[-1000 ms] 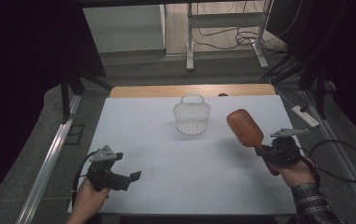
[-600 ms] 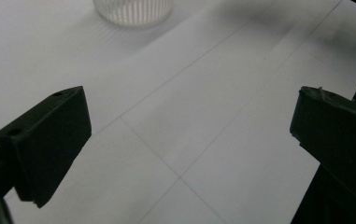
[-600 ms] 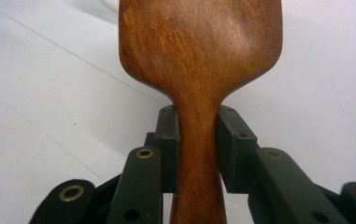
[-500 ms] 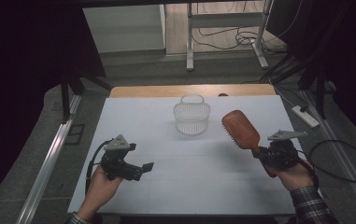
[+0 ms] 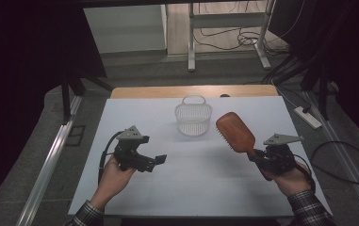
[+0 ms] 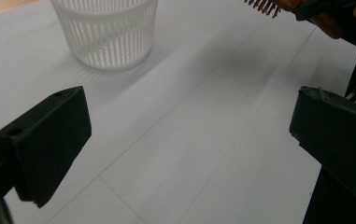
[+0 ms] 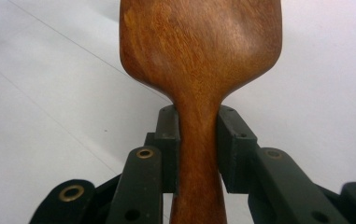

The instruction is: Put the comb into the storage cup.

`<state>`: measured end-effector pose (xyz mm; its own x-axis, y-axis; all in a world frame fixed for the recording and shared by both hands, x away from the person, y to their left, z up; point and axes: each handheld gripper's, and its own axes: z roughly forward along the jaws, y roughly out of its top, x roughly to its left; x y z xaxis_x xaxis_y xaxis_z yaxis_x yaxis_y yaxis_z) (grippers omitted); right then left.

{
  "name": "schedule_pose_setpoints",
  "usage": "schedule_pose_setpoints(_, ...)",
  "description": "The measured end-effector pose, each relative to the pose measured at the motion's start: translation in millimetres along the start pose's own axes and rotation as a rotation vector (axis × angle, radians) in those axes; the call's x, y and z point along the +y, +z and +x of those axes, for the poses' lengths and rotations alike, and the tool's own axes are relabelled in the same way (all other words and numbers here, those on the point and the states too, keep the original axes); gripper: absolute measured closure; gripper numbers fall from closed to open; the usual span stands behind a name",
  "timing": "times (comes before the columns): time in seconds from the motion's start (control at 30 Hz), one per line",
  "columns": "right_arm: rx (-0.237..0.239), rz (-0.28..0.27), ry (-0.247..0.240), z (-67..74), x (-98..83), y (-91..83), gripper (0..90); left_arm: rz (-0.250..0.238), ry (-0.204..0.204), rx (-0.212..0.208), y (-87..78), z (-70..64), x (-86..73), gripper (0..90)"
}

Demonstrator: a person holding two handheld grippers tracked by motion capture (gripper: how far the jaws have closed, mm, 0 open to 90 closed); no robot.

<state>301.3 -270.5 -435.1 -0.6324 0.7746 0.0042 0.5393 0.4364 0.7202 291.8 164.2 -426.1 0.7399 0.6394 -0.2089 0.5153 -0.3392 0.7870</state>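
The wooden hairbrush [image 5: 235, 132] rides above the table's [image 5: 120, 117] right half, just right of the white basket [image 5: 193, 119], its handle pinched between the right gripper's [image 5: 258, 157] jaws; it has edged closer to the basket. The left gripper [image 5: 157, 160], jaws spread and empty, has swung in from the near-left corner; looks like the drop is coming.

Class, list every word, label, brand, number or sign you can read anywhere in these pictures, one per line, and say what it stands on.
None: no readable text in any of the views.
The wooden hairbrush shows bare wood grain, with no brand mark.
The white basket is plain slatted plastic, unlabelled.
The white table carries thin lines but no print.
The power strip on the floor is too small to tell whether it bears any marking.
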Motion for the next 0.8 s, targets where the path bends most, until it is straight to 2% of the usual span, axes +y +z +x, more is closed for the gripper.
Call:
schedule_pose_setpoints(0.13,0.006,-0.011,-0.010,5.1,1.1,0.6,72.2,-0.003,-0.007,-0.007,6.4,-0.3,7.8,0.0)
schedule_pose_setpoints(0.47,0.031,-0.016,-0.031,16.9,3.1,6.0,72.2,0.016,0.027,-0.038,22.7,-5.1,24.9,0.0)
schedule_pose_setpoints(0.8,0.064,-0.032,-0.054,32.1,6.6,13.3,72.2,0.002,-0.011,-0.108,40.0,-1.9,32.2,0.0)
